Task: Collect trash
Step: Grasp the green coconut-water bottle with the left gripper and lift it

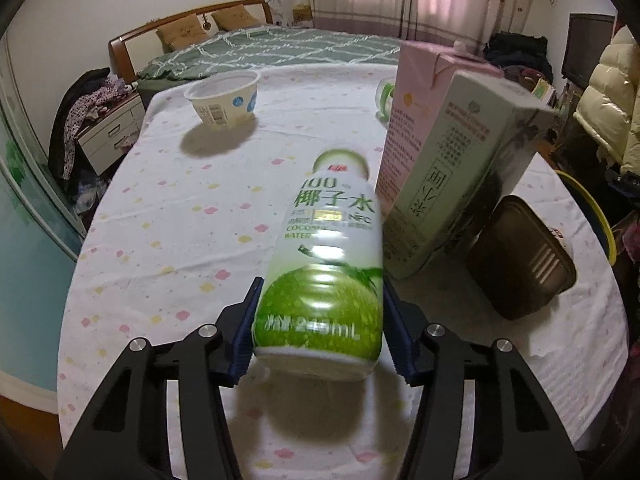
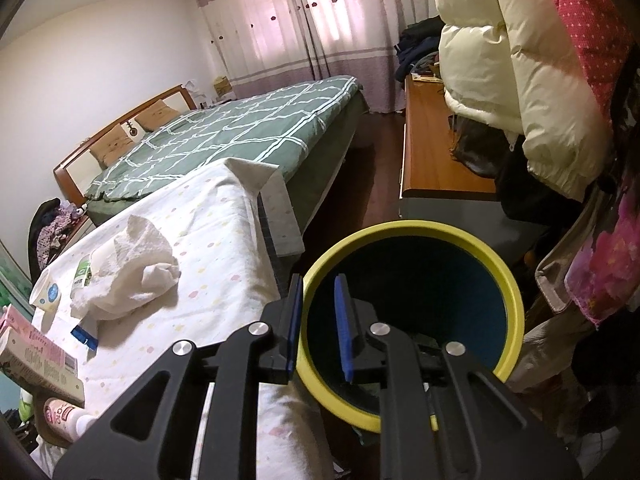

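Left gripper (image 1: pixel 318 334): closed on the lower body of a coconut water bottle (image 1: pixel 326 256), one blue pad on each side; the bottle is lifted clear of the table, its shadow falling on the cloth beneath.
Coconut water bottle: white and green label, pointing forward and away from the left gripper, its far end toward the table's middle.
Cartons: a green-and-white carton (image 1: pixel 452 168) stands just right of the bottle; a pink carton (image 1: pixel 412 120) stands behind and against it.
Brown container (image 1: pixel 520 258): right of the left gripper, beside the green-and-white carton, resting on the tablecloth (image 1: pixel 168 240).
Paper cup (image 1: pixel 224 98): far ahead and left of the left gripper, upright on the cloth, well apart from the bottle.
Right gripper (image 2: pixel 318 324): jaws narrowly parted, nothing between the blue pads; held over the near rim of the bin.
Trash bin (image 2: pixel 508 280): yellow rim, dark inside, directly ahead of and below the right gripper, beside the table edge.
Crumpled tissue (image 2: pixel 132 272): on the table, ahead and left of the right gripper, well apart from it.
Background: a bed (image 2: pixel 240 132) with a green checked cover beyond the table.
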{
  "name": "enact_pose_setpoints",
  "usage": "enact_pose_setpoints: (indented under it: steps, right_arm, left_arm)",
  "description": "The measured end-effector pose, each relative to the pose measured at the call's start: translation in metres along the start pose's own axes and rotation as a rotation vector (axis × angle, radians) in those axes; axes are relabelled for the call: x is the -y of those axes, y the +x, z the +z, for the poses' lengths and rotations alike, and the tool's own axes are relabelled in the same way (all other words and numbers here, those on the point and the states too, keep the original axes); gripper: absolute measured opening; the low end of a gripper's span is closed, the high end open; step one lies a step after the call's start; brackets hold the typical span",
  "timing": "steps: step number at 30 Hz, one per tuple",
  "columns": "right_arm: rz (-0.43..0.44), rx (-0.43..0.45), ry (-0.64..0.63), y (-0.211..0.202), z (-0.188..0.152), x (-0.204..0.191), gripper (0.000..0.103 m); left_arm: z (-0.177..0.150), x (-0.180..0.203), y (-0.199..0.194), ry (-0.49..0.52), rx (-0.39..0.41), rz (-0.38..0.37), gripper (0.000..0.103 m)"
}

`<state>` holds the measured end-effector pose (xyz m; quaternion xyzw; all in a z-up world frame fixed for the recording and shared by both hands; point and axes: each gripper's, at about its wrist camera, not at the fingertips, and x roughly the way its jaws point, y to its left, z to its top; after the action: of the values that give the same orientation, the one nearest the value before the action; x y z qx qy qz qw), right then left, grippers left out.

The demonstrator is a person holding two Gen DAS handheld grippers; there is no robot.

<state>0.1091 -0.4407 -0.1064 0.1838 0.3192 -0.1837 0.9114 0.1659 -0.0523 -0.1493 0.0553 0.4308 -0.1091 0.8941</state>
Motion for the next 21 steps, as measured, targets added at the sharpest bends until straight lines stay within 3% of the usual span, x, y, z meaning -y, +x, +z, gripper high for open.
enact_pose_setpoints:
  steps: [4,13,21]
  right_arm:
    - [0.013,0.004,0.002,-0.003,-0.001,-0.001,0.016]
    - [0.035,0.015,0.013,-0.015,-0.007,0.002,0.016]
    - [0.041,0.012,0.039,-0.022,-0.015,0.014,0.016]
  left_arm:
    - [0.000,0.000,-0.024,0.005,0.048,-0.007,0.054]
    - [0.022,0.012,-0.081,0.086,0.177,0.055,0.051]
    - [0.032,0.012,-0.096,0.078,0.204,0.074,0.051]
